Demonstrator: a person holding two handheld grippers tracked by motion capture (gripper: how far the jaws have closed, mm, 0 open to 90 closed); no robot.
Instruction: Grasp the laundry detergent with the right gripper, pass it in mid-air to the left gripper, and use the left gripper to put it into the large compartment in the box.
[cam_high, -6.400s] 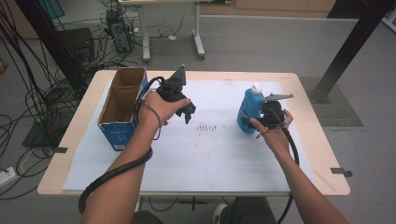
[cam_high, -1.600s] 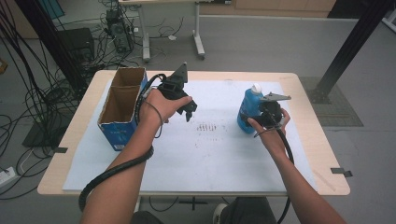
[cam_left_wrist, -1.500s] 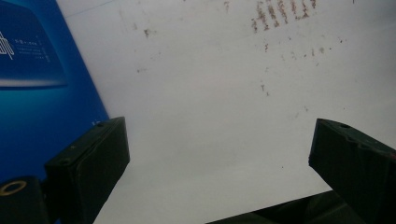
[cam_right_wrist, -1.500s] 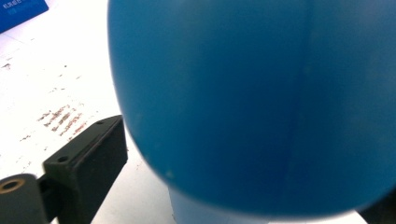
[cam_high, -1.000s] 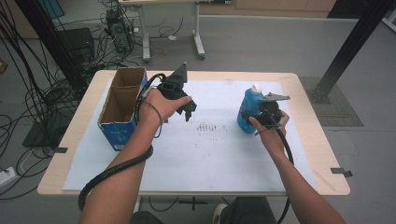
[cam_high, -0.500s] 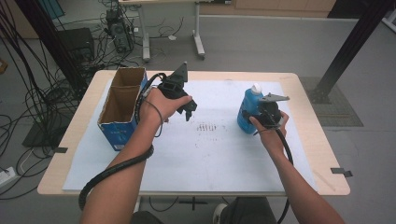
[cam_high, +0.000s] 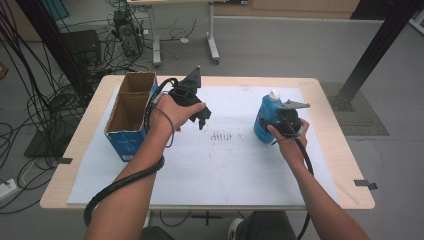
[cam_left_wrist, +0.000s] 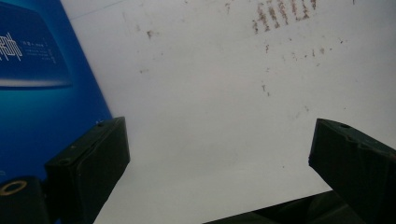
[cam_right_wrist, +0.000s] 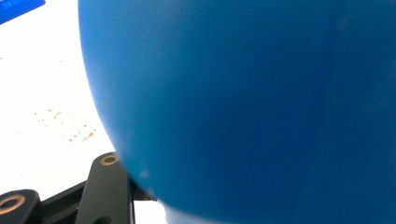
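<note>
**Right gripper clamped on the blue bottle, left gripper waiting open**

My right gripper (cam_high: 278, 121) has just been closing, and its jaws now pinch the round-bodied blue plastic bottle with the white cap (cam_high: 264, 116). In the right gripper view the bottle's blue wall (cam_right_wrist: 243, 107) presses right up against the camera, between the jaws. The bottle stands upright on the right half of the white paper sheet (cam_high: 215, 165), its long axis vertical, directly ahead of my right gripper and touching it.

My left gripper (cam_high: 199, 112) hangs over the left half of the sheet with its jaws spread wide and nothing between them; the left gripper view shows bare, speckled paper (cam_left_wrist: 210, 93) in the gap. The open-topped blue cardboard box (cam_high: 127, 117) sits just beside it, to its left.

I judge the next move is carrying the bottle leftward toward the box, so what matters is that the box lies well apart from the bottle, across the sheet, much nearer my left hand.

Count: one bottle, one box, two grippers.
</note>
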